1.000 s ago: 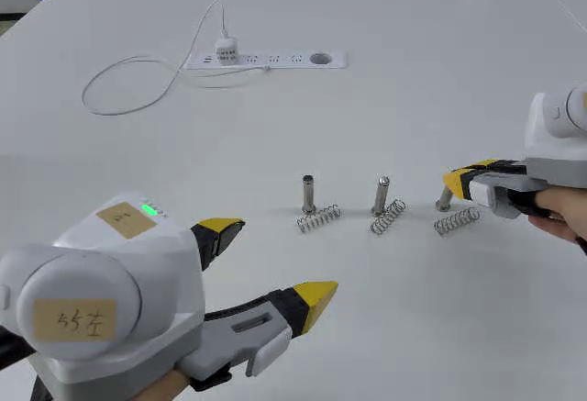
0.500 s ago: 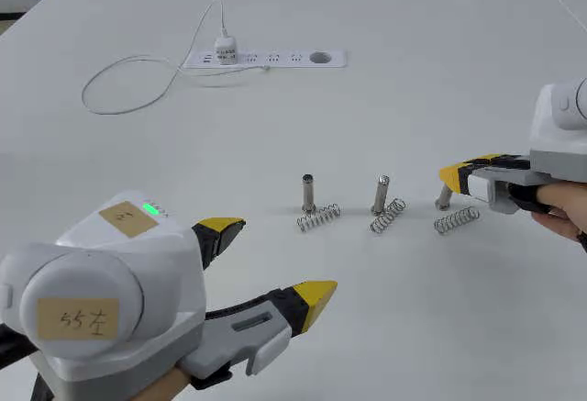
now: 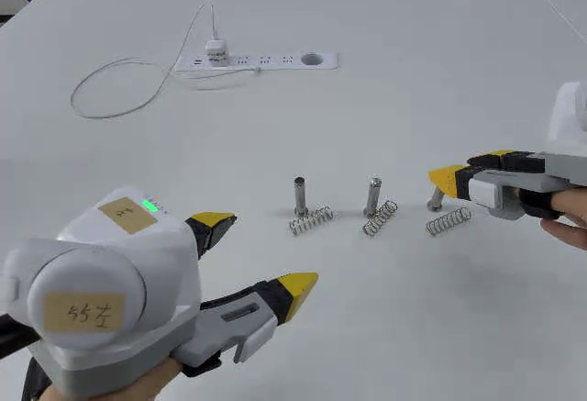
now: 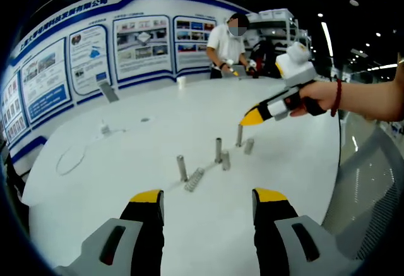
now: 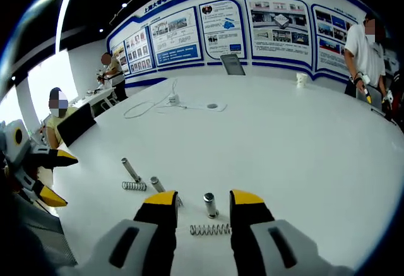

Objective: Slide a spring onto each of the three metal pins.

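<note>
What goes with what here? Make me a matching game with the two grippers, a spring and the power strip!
Things:
1. left gripper
2. right gripper
3. left spring
4. power strip

Places and states:
A. far across the table, with a cable plugged in
B. lying flat beside the upright leftmost pin
C. open, tips at the rightmost pin
D. open, low and nearest the head camera

Pairs: 1-D, 2-C, 3-B, 4-A
</note>
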`<state>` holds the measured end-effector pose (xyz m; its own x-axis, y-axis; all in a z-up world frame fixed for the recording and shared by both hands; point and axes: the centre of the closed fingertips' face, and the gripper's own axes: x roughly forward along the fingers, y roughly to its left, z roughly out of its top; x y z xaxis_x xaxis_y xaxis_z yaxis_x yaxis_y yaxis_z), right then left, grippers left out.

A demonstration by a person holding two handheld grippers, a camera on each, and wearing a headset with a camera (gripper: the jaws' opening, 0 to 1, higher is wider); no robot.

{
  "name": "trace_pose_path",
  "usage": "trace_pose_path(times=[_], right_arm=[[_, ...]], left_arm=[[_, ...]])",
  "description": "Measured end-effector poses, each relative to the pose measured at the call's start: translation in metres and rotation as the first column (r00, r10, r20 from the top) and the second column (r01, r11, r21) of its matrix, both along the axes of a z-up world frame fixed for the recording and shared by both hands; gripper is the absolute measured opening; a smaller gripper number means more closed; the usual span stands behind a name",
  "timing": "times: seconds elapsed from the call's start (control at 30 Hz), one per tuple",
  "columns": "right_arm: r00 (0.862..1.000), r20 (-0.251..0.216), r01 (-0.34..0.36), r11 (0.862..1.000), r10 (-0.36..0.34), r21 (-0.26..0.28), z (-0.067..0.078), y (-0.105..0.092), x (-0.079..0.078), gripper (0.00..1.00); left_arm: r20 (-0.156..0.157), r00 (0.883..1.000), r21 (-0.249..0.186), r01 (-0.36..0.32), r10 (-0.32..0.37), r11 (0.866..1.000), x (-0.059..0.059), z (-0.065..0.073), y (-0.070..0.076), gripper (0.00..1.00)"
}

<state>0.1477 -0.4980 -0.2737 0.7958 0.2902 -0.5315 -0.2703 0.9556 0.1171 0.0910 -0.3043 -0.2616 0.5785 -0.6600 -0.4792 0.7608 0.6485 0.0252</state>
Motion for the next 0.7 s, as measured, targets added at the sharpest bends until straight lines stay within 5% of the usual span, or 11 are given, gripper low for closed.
trace_pose_path(times=[0.4,0.6,0.7], right_arm=[[0.997,0.022,-0.068,0.998,0.068,0.002,0.001,0.009,-0.016,0.43],[0.996,0.026,-0.081,0.996,0.080,0.026,-0.002,0.014,-0.020,0.46],[0.995,0.036,-0.098,0.995,0.097,0.036,0.000,0.019,-0.022,0.49]], left_arm=[[0.019,0.999,0.028,0.028,-0.028,0.999,0.026,-0.007,-0.003,0.52],[0.002,0.999,0.013,0.046,-0.046,0.999,0.039,-0.012,-0.007,0.47],[0.005,0.998,0.041,0.068,-0.068,0.997,0.042,-0.018,-0.009,0.44]])
